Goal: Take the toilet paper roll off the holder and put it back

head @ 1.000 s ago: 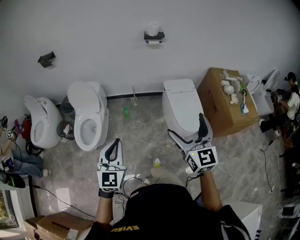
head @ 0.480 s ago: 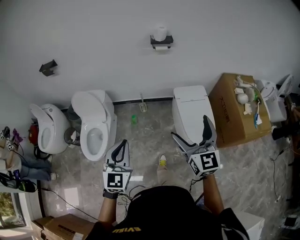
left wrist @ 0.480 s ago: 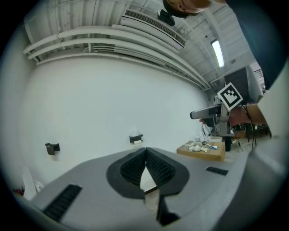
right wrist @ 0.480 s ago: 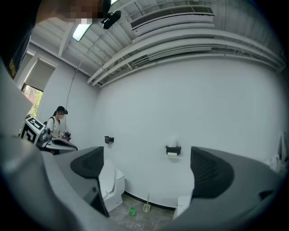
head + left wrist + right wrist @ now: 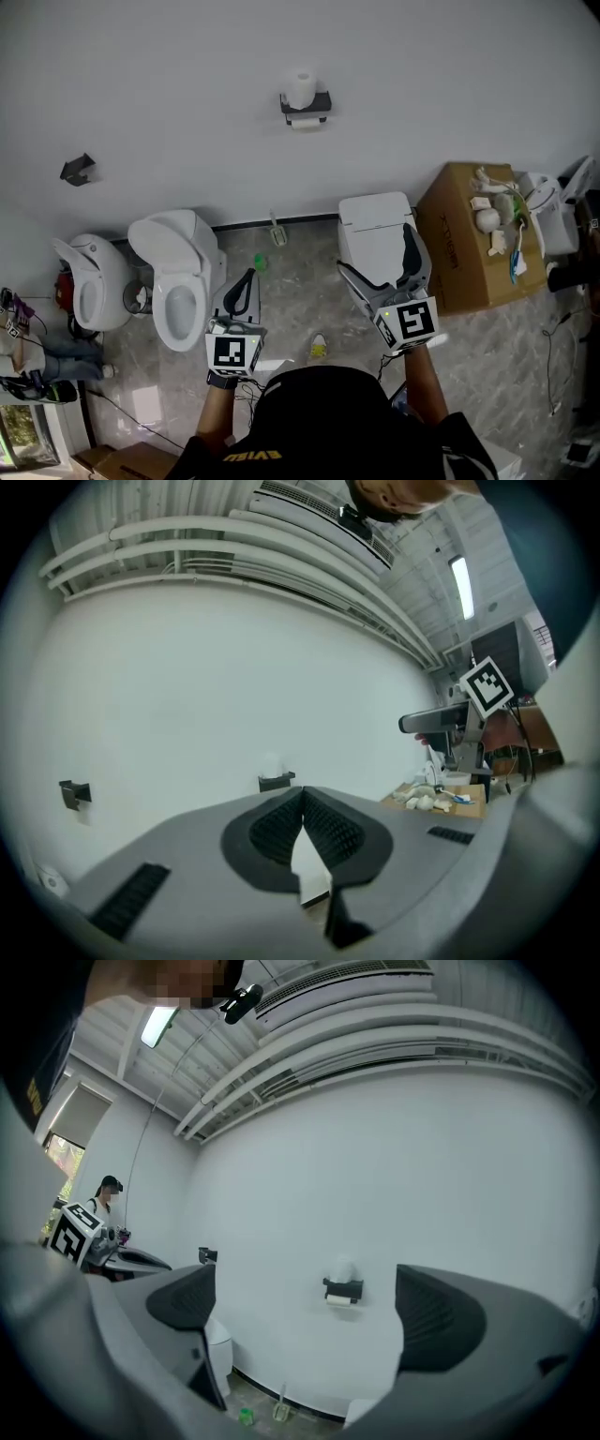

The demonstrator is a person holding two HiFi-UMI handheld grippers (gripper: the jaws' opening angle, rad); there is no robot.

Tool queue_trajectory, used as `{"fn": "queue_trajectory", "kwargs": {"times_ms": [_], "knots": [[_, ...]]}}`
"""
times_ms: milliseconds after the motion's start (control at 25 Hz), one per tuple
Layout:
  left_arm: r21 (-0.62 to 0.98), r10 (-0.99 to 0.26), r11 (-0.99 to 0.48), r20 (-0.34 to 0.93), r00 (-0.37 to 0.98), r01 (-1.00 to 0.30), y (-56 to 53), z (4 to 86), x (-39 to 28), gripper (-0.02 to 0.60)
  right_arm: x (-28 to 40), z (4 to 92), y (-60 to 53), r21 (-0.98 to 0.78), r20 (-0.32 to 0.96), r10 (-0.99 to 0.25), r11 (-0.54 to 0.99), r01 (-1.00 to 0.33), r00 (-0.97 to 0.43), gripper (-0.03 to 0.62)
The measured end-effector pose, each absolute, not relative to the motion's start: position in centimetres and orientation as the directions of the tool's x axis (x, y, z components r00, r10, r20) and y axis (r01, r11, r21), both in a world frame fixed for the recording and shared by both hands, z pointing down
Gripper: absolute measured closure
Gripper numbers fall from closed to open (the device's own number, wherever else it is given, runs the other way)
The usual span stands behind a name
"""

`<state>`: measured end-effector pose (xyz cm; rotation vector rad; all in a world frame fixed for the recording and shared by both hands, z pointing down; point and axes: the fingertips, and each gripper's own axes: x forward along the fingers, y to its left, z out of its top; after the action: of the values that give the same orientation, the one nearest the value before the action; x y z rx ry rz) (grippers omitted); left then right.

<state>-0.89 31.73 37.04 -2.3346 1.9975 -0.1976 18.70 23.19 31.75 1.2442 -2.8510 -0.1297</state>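
A white toilet paper roll (image 5: 301, 90) stands upright on top of a black wall holder (image 5: 306, 105), with a second roll hanging under it. The right gripper view shows the same holder (image 5: 343, 1289) and roll (image 5: 343, 1270) far off, between the jaws. In the left gripper view the holder (image 5: 276, 781) is small, just above the jaw tips. My left gripper (image 5: 246, 282) is shut with nothing in it, low over the floor. My right gripper (image 5: 377, 259) is open and empty, above a closed toilet. Both are far from the roll.
A closed white toilet (image 5: 376, 234) stands below the holder, an open-lid toilet (image 5: 178, 273) and another (image 5: 87, 277) to the left. A cardboard box (image 5: 474, 234) with items sits at right. A second black holder (image 5: 77, 169) is on the wall at left. A toilet brush (image 5: 277, 232) and green bottle (image 5: 260, 263) lie by the wall.
The view has moved closer to the wall and shifted; the holder sits higher and more central. Both grippers have advanced with me and kept their jaw states.
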Motion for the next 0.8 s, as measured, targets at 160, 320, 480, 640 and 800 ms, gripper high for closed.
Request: {"fn": "queue_trajectory", "kwargs": {"times_ms": [160,320,480,640,800], "knots": [[-0.132,-0.985,-0.17,0.066,0.162,-0.977,28.3,37.2,0.5,0.571,19.5,32.5,19.4,0.072,0.008,-0.737,0.674,-0.735,-0.676,0.01],[-0.132,-0.984,-0.163,0.094,0.151,-0.978,26.0,38.4,0.2,0.571,19.6,33.5,16.8,0.065,0.027,-0.733,0.68,-0.73,-0.68,0.01],[-0.12,-0.986,-0.136,0.113,0.122,-0.983,24.6,39.5,-0.7,0.571,19.2,34.8,14.8,0.052,0.041,-0.723,0.691,-0.721,-0.69,0.01],[-0.132,-0.983,-0.144,0.129,0.127,-0.981,22.4,39.8,-1.2,0.571,17.9,35.1,13.0,0.045,0.022,-0.703,0.711,-0.702,-0.711,0.01],[-0.142,-0.984,-0.149,0.12,0.132,-0.979,19.8,40.2,-2.5,0.571,16.2,35.5,10.4,0.043,0.03,-0.7,0.714,-0.699,-0.713,0.01]]}}
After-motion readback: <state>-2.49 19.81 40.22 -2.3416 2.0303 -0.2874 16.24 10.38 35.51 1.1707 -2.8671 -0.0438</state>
